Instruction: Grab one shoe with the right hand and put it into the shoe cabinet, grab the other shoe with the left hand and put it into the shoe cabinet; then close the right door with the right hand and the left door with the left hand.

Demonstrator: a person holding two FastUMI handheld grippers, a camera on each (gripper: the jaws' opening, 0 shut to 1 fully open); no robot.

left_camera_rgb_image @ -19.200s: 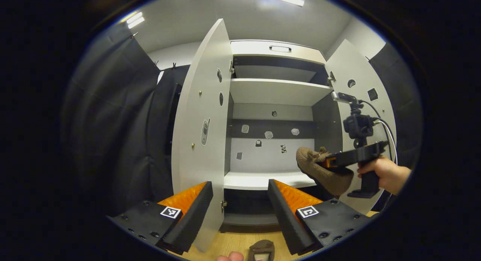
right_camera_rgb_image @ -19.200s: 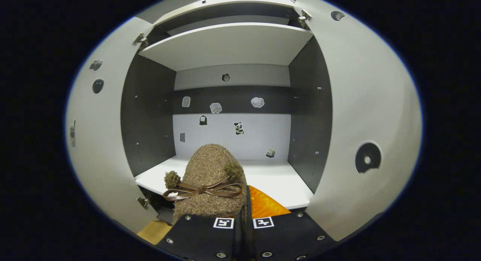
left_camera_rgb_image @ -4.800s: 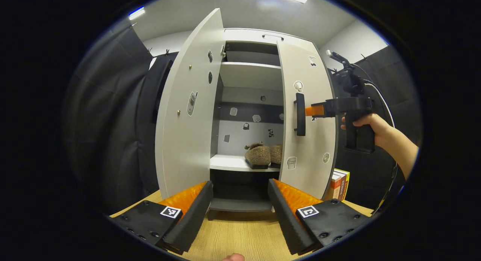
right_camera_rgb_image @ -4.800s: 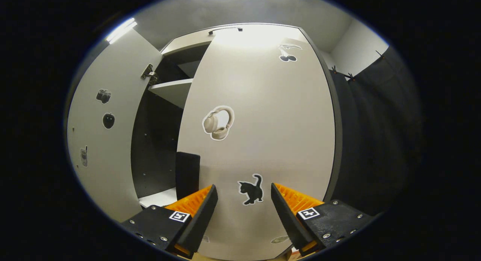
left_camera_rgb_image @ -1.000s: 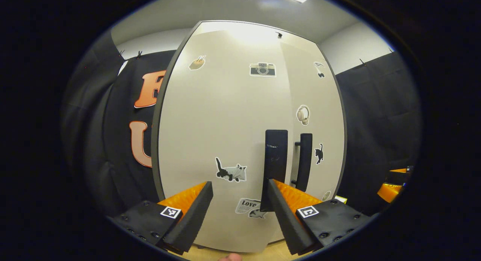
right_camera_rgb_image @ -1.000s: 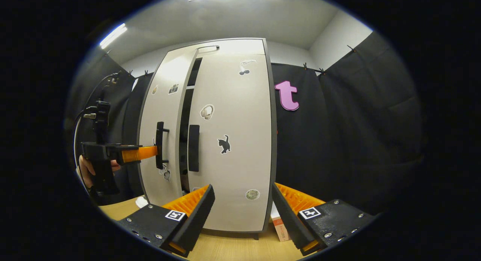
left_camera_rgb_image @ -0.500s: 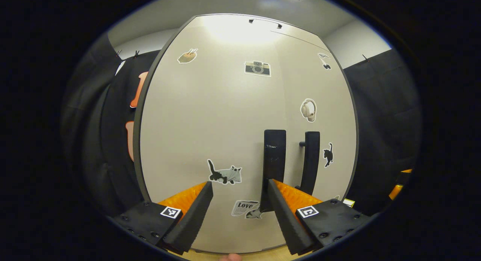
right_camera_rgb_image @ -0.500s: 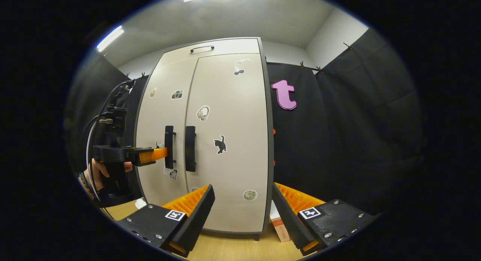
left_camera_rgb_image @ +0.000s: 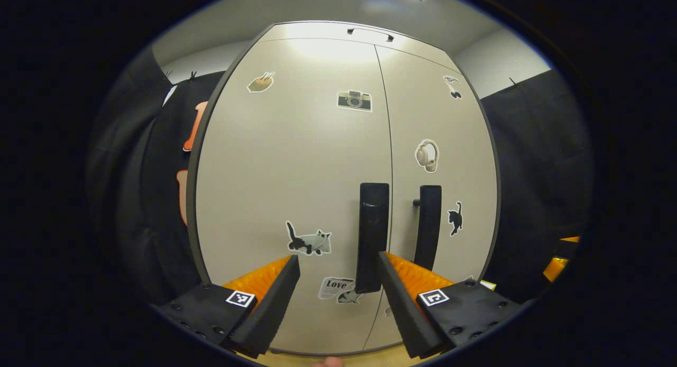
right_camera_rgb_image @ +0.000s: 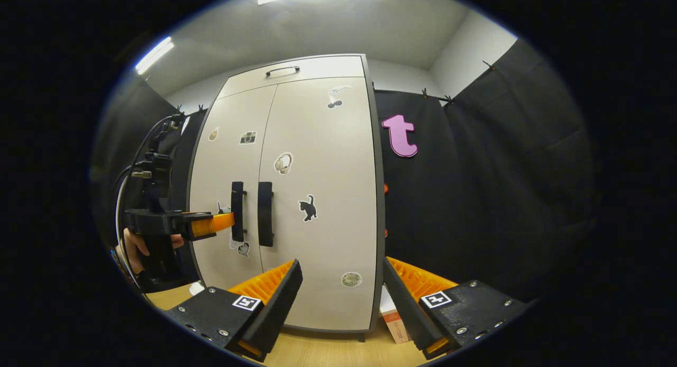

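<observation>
Closing L door [left_camera_rgb_image: 296,161], looks flush w/ R door [right_camera_rgb_image: 322,198] | L tool [left_camera_rgb_image: 336,282] spread at handle [left_camera_rgb_image: 372,235]; R tool [right_camera_rgb_image: 341,293] spread | next: back off

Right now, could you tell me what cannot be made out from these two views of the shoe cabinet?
- The shoes: both views, hidden behind the shut left door and right door.
- Whether the left gripper presses on the left door handle: right gripper view, too small to tell.
- The box beside the shoe cabinet: right gripper view, partly hidden by the right gripper.
</observation>
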